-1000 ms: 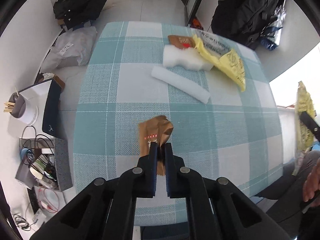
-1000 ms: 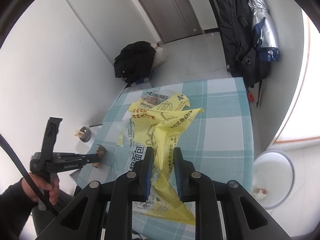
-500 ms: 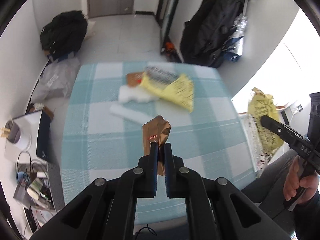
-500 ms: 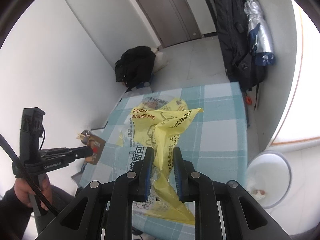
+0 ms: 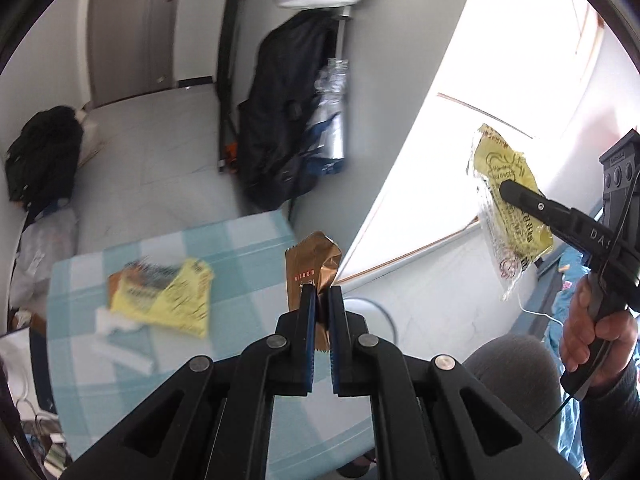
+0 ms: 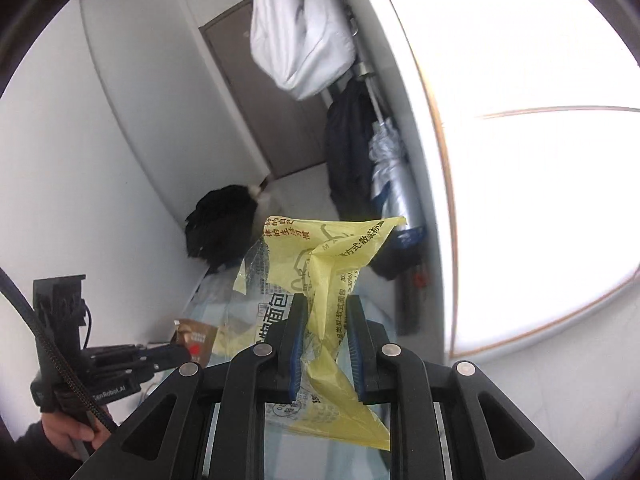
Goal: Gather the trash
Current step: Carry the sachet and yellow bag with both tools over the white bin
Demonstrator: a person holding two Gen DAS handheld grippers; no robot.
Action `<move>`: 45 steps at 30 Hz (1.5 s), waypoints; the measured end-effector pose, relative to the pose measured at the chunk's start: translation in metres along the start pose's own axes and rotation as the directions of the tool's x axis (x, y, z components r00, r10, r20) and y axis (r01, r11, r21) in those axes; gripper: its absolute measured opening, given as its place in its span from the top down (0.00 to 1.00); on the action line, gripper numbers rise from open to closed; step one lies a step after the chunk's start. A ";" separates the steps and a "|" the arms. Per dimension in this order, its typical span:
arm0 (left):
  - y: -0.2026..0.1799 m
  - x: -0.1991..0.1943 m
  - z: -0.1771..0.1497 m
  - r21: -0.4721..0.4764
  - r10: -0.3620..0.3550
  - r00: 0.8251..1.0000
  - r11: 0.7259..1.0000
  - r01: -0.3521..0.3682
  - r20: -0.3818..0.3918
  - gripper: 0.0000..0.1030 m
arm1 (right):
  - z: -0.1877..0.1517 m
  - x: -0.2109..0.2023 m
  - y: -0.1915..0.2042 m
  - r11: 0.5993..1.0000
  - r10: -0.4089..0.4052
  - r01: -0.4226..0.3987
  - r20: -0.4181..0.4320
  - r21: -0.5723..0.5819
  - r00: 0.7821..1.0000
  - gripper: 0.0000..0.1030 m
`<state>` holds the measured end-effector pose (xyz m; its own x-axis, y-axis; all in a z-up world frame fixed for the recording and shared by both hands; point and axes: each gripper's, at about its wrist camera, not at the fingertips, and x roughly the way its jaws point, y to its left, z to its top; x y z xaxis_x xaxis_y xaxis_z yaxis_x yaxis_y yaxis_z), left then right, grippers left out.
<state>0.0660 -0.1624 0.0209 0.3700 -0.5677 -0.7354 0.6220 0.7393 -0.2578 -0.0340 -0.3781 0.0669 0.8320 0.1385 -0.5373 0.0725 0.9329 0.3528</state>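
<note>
Both grippers have lifted away from the checked table [image 5: 248, 236]. Left gripper [image 5: 322, 298] is clamped on the brown wrapper [image 5: 310, 260], now held in the air past the table's edge. Right gripper [image 6: 326, 312] pinches the yellow bag [image 6: 328, 256], also raised clear. Another yellow packet [image 5: 168, 296] and white foam pieces [image 5: 120, 354] lie on the table. Below the brown wrapper a white bin rim [image 5: 380, 312] shows; its contents are hidden.

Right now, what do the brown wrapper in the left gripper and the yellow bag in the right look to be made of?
Brown wrapper: looks like metallised foil film with a coppery sheen, a serrated edge and sharp creases. Yellow bag: thin plastic film, part opaque yellow print, part clear, crumpled softly between the pads. Both guesses rest on look alone.
</note>
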 end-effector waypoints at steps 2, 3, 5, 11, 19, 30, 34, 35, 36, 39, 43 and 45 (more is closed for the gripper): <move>-0.015 0.011 0.008 0.015 -0.026 1.000 1.000 0.026 0.003 0.98 | 0.006 -0.012 -0.016 0.999 -0.030 0.030 0.027 0.013 0.999 0.81; -0.023 0.017 0.011 0.022 -0.041 0.999 0.999 0.041 0.000 0.98 | 0.009 -0.017 -0.026 0.999 -0.049 0.048 0.034 0.023 0.998 0.81; -0.036 0.028 0.017 0.040 -0.064 0.998 0.997 0.064 -0.011 0.98 | 0.010 -0.022 -0.043 0.996 -0.083 0.081 0.033 0.042 0.996 0.81; -0.068 0.073 0.024 0.068 -0.134 0.988 0.988 0.139 -0.077 0.98 | -0.007 -0.020 -0.101 0.978 -0.174 0.174 -0.010 0.114 0.985 0.81; -0.088 0.143 0.011 0.028 -0.212 0.954 0.974 0.223 -0.212 0.98 | -0.065 0.016 -0.177 0.934 -0.251 0.284 -0.169 0.216 0.953 0.81; -0.079 0.240 -0.017 -0.117 -0.240 0.863 0.971 0.209 -0.445 0.98 | -0.156 0.102 -0.231 0.901 -0.225 0.346 -0.400 0.263 0.888 0.81; -0.077 0.266 -0.030 -0.137 -0.231 0.827 0.973 0.187 -0.513 0.98 | -0.175 0.131 -0.233 0.905 -0.176 0.329 -0.464 0.272 0.868 0.81; -0.076 0.271 -0.034 -0.148 -0.228 0.816 0.973 0.176 -0.531 0.98 | -0.180 0.138 -0.234 0.906 -0.162 0.324 -0.482 0.274 0.861 0.81; -0.076 0.275 -0.035 -0.151 -0.224 0.809 0.974 0.168 -0.543 0.98 | -0.184 0.146 -0.235 0.906 -0.147 0.320 -0.500 0.279 0.853 0.81; -0.078 0.282 -0.041 -0.159 -0.222 0.784 0.975 0.158 -0.580 0.98 | -0.198 0.170 -0.237 0.901 -0.119 0.320 -0.542 0.293 0.832 0.81; -0.079 0.288 -0.043 -0.171 -0.215 0.769 0.975 0.139 -0.601 0.97 | -0.211 0.190 -0.238 0.901 -0.106 0.322 -0.571 0.291 0.814 0.81; -0.074 0.296 -0.042 -0.185 -0.209 0.760 0.976 0.118 -0.615 0.97 | -0.216 0.199 -0.239 0.900 -0.092 0.318 -0.583 0.297 0.807 0.81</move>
<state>0.1005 -0.3699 -0.2046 -0.2732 -0.3630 -0.8908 0.5225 0.7216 -0.4543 -0.0051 -0.5012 -0.2898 0.3439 0.2199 -0.9129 0.4930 0.7851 0.3748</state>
